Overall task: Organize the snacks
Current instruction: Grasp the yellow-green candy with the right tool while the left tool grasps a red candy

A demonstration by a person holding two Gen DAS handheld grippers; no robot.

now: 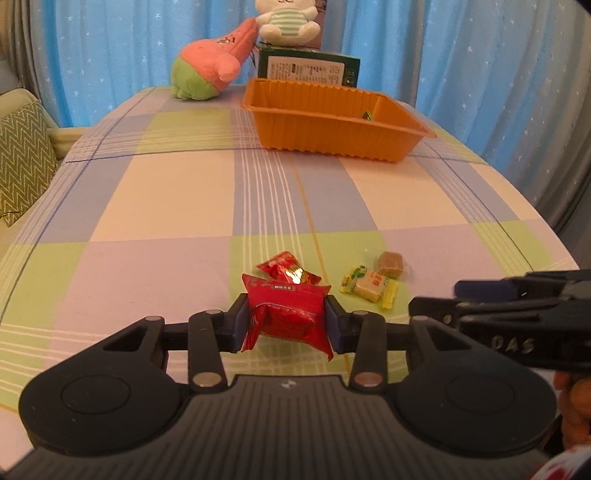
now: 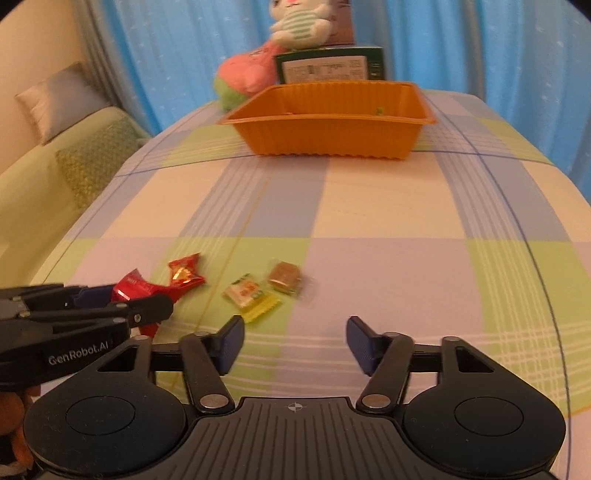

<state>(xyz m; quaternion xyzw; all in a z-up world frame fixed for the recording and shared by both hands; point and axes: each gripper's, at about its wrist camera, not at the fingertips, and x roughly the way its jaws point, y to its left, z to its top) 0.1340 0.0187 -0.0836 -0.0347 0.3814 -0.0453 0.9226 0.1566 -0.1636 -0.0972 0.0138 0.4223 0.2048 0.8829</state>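
My left gripper (image 1: 288, 319) is shut on a red snack packet (image 1: 290, 314), held just above the checked tablecloth; the packet also shows in the right wrist view (image 2: 135, 290). A smaller red candy (image 1: 288, 271) lies just beyond it. A yellow candy (image 1: 369, 286) and a brown candy in clear wrap (image 1: 389, 265) lie to the right. My right gripper (image 2: 295, 345) is open and empty, just short of the yellow candy (image 2: 249, 295) and brown candy (image 2: 284, 277). An orange tray (image 1: 332, 125) stands at the far side, with one small green item inside.
A green box (image 1: 308, 70) stands behind the tray with a white plush (image 1: 288, 20) on top. A pink and green plush (image 1: 210, 70) lies to its left. A sofa with a patterned cushion (image 1: 22, 158) sits left of the table. Blue curtains hang behind.
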